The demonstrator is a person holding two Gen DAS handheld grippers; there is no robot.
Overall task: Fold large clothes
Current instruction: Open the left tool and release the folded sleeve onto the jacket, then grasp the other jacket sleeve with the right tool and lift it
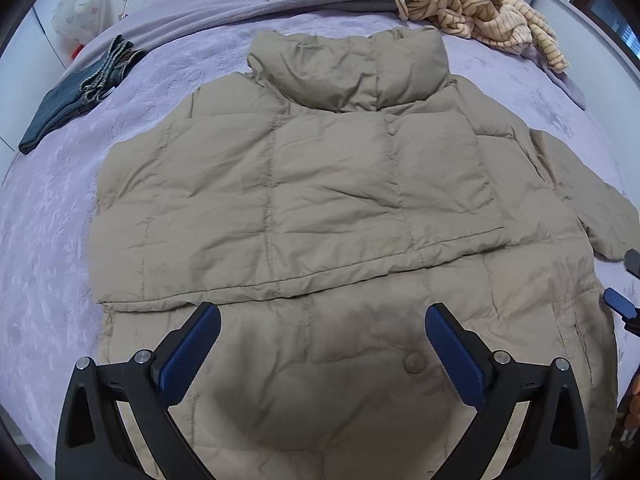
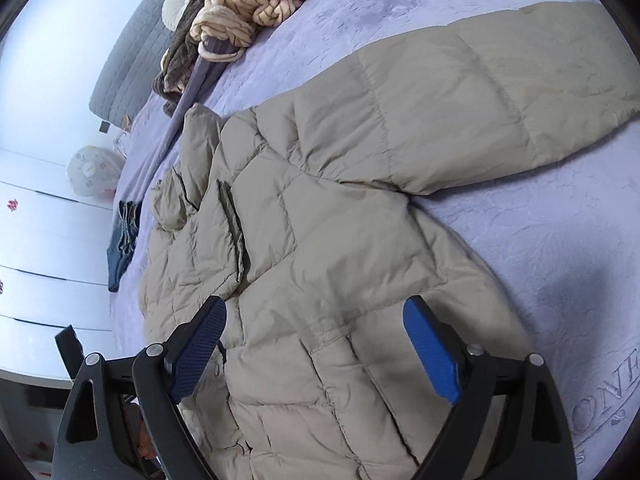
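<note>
A beige quilted puffer jacket (image 1: 312,184) lies flat on a lavender bedspread (image 1: 52,216), collar toward the far side, with one sleeve folded across its body. My left gripper (image 1: 322,316) hovers over the jacket's lower part, jaws wide open and nothing between the blue pads. In the right wrist view the same jacket (image 2: 320,248) runs diagonally, its other sleeve (image 2: 480,92) stretched out to the upper right. My right gripper (image 2: 316,312) stands open above the jacket's side near the hem, empty. Its fingertips (image 1: 618,302) show at the right edge of the left wrist view.
Folded dark jeans (image 1: 68,100) lie at the bed's left edge. A heap of striped cream and brown clothes (image 1: 472,4) sits at the far side by a grey headboard (image 2: 132,64). White cabinet fronts (image 2: 44,248) and a small white fan (image 1: 80,6) stand beyond the bed.
</note>
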